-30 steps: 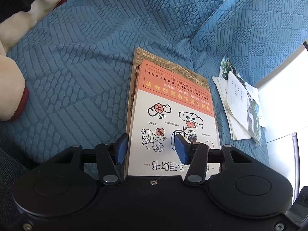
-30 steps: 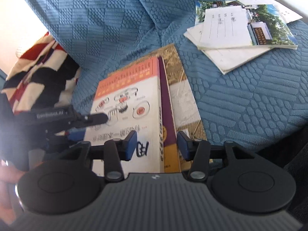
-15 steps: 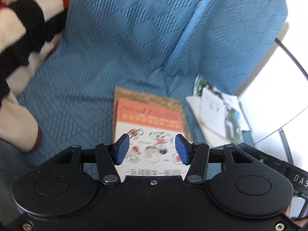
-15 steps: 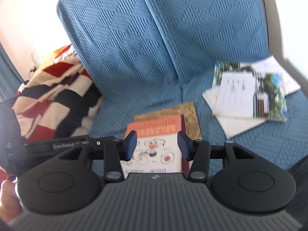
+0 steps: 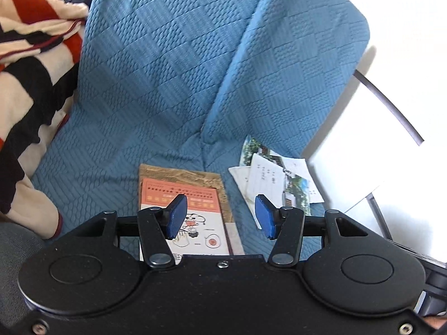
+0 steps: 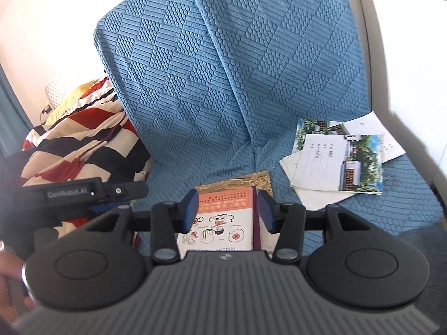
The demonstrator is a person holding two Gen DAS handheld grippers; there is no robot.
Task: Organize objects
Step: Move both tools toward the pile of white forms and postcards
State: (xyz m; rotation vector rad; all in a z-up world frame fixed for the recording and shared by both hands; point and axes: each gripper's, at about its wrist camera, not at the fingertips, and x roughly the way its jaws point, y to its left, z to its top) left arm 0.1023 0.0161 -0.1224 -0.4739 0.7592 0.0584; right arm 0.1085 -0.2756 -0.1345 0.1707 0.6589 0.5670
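Left claw (image 5: 220,217): released, its flat blue ribbed pads standing apart with nothing between them; it hangs above the seat, touching nothing. Right claw (image 6: 227,212): likewise released, blue pads parted over empty air; both bodies are matte black plastic with round hinge discs.

Below both claws lies a stack of books (image 5: 192,209) flat on the seat; the top book (image 6: 226,217) is rectangular, with an orange band above a white panel of cartoon figures; a larger book (image 5: 181,173) with a mottled tan cover shows beneath it, edges roughly squared.

Just to the right, apart from the books, sits a loose fan of paper sheets and photo cards (image 6: 338,162), thin, glossy in part, overlapping at angles.

All rest on a sofa (image 6: 237,69) covered in blue quilted fabric with embossed checker, stripe and pebble panels; a striped knit blanket (image 5: 30,64) in red, black and cream is bunched at the left.
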